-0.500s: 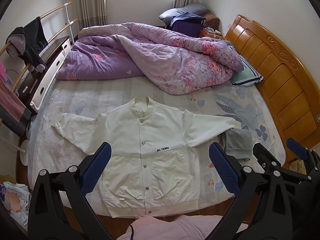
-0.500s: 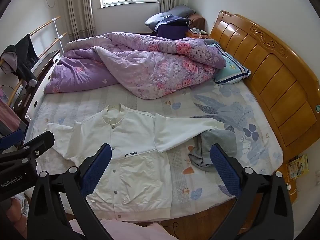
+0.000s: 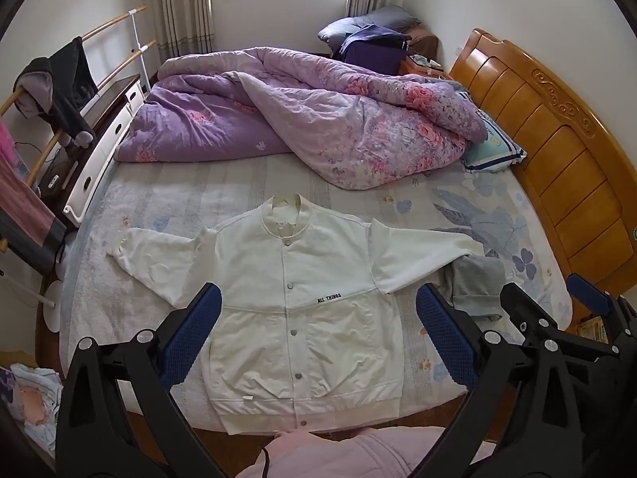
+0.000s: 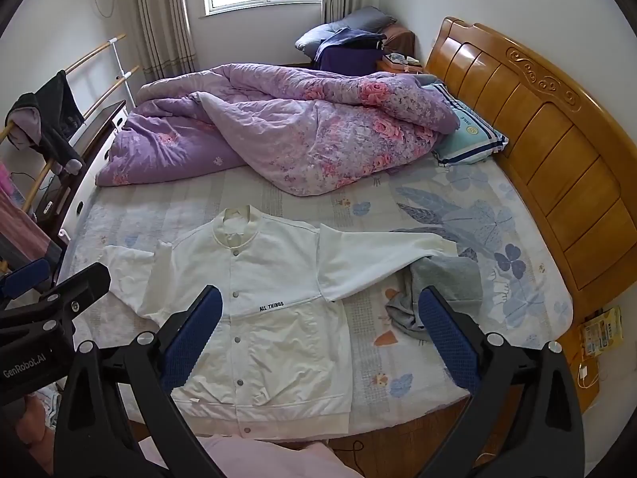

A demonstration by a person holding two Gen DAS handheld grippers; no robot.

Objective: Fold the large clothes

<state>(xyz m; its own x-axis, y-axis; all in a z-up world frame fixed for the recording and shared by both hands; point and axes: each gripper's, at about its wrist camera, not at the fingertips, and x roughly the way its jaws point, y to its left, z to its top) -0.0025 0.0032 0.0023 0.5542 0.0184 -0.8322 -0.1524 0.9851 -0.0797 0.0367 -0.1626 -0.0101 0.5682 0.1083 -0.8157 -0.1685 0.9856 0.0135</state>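
Left wrist view is showing the jacket [image 3: 302, 302] lying face up and snapped shut near the front edge of the bed [image 3: 517, 207], collar toward the quilt [image 3: 302, 119], both sleeves spread out sideways, probably so each can be folded in over the body. One sleeve end is resting against a grey garment [image 3: 477, 283], which may be getting in the way. Both grippers are hovering above the hem, tilted down, touching nothing: the left gripper [image 3: 318, 338] is holding its fingers wide apart and empty, and the right gripper [image 4: 318, 338] is doing likewise. Judging by this, folding is not yet begun, and the hands are lining up for a sleeve.
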